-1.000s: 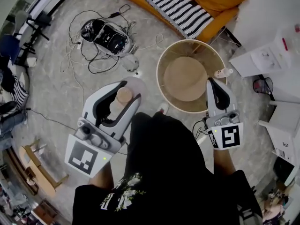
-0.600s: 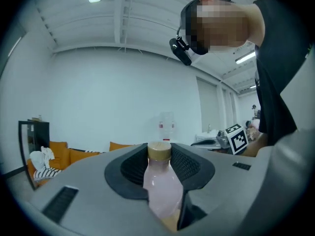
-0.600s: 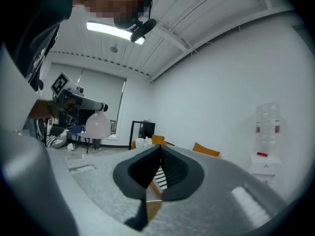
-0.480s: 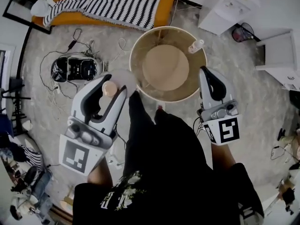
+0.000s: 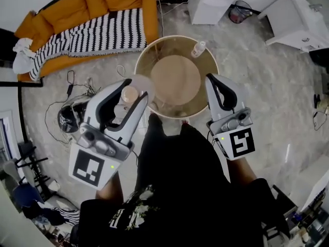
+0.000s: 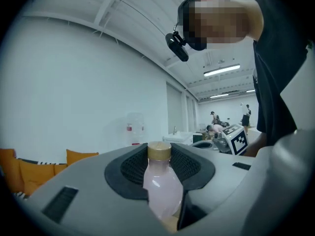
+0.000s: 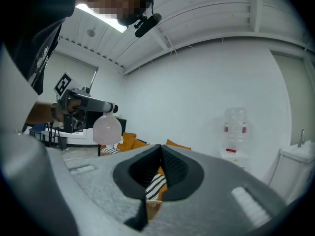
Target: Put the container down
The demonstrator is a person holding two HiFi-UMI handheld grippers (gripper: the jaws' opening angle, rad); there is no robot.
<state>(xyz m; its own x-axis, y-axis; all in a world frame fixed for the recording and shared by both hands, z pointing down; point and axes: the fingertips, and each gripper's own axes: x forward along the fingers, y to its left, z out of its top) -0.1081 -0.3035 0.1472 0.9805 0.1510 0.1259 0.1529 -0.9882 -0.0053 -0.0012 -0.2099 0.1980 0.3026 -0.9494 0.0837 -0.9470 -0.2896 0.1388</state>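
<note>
My left gripper (image 5: 134, 91) grips the bottle (image 6: 161, 186) in the air near the table's (image 5: 175, 78) left edge, not yet set down, while my right gripper (image 5: 212, 78) hangs closed, empty.

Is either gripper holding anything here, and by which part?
The left gripper holds a pale pink bottle, its pads closed on the upper body just below the tan cap. The right gripper is shut and empty.

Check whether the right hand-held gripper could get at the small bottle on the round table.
Probably yes: the right hand-held gripper, jaws together and empty, hovers by the round table's rim, with bare tabletop between it and the small bottle.
</note>
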